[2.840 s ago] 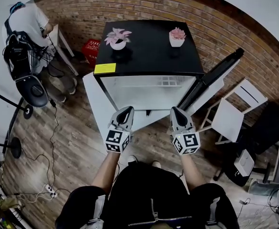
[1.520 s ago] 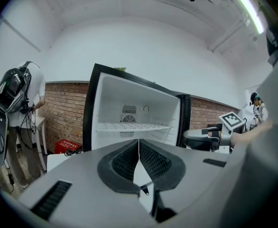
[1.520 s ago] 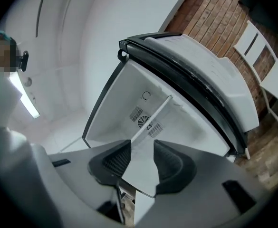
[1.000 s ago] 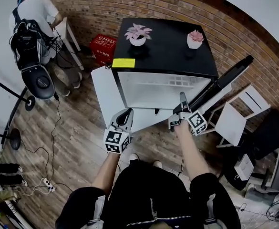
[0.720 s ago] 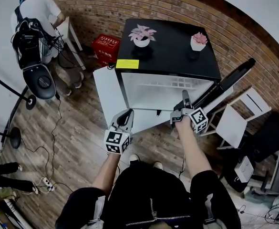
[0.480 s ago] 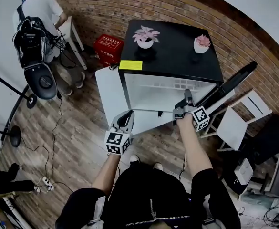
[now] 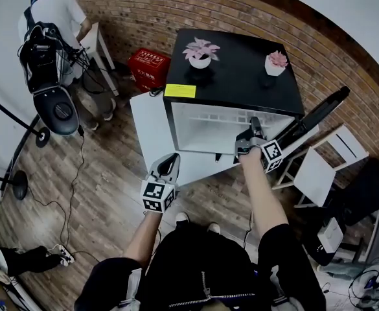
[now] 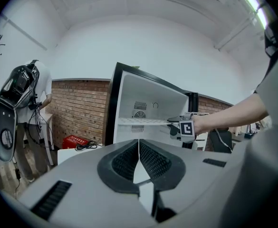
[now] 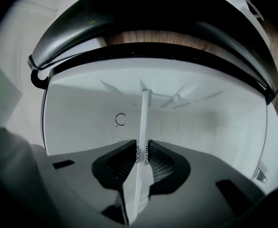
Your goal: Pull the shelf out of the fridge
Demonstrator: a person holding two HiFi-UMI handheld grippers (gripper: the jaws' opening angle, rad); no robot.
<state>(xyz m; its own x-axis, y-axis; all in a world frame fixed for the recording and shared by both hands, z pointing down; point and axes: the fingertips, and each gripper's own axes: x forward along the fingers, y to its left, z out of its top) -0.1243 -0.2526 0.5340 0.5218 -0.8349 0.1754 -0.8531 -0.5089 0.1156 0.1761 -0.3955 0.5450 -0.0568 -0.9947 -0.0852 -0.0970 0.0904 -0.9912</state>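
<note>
The black mini fridge (image 7: 234, 76) stands open, its door (image 7: 315, 112) swung out to the right. Inside it, the white shelf (image 7: 225, 117) lies level; it also shows in the left gripper view as the shelf (image 8: 141, 121). My right gripper (image 7: 254, 127) reaches into the fridge at the shelf's front edge. Its jaws are closing, and the pads (image 9: 150, 156) touch both sides of the thin shelf (image 9: 143, 118) seen edge-on. My left gripper (image 7: 170, 162) hangs shut and empty in front of the fridge, lower left; its pads (image 8: 148, 158) meet.
Two potted plants (image 7: 200, 49) (image 7: 276, 60) stand on the fridge top. A white board (image 7: 147, 125) lies on the floor left of the fridge, a red crate (image 7: 151, 63) behind it. A white chair (image 7: 319, 167) stands at the right. A person (image 7: 50, 11) works at the back left.
My right gripper has moved forward and up into the fridge and has closed its jaws around the shelf's front edge. The left gripper has stayed low and shut.
</note>
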